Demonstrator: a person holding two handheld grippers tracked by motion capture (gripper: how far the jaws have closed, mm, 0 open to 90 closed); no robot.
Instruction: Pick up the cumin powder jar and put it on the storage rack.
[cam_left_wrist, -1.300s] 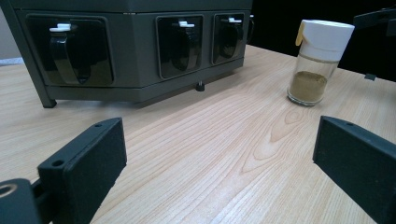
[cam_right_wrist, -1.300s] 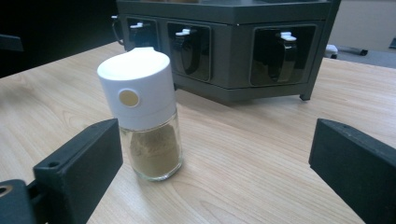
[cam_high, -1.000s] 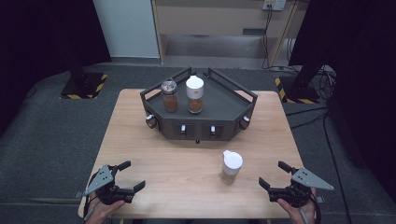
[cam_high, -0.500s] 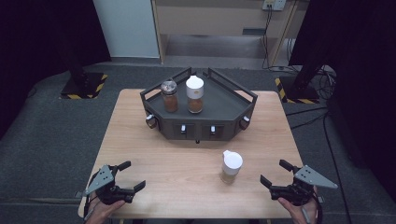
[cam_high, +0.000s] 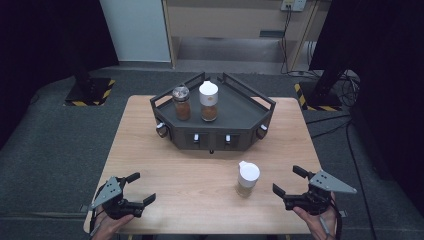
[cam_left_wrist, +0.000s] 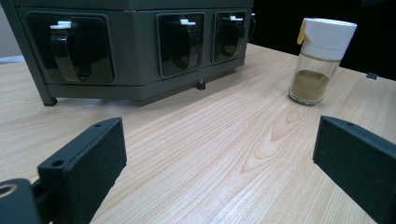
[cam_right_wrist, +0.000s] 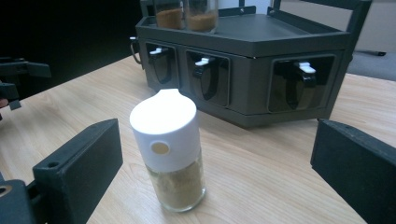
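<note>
- Standing upright near the desk's (cam_high: 150, 150) front edge, toward its right corner, the spice jar (cam_high: 247, 178) is untouched.
- Right tool (cam_high: 290, 181) gapes wide just beside it, empty.
- Left tool (cam_high: 142, 189) is wide open, empty, at the front left corner.

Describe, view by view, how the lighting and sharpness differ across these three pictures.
High view: the table is evenly lit, its surroundings fall to near black, and the picture is soft. Left gripper view: the wood grain is crisp, the near jaws slightly blurred, and the spice jar throws only a faint shadow. Right gripper view: the jar's white cap is bright, the rack behind slightly softer.
</note>
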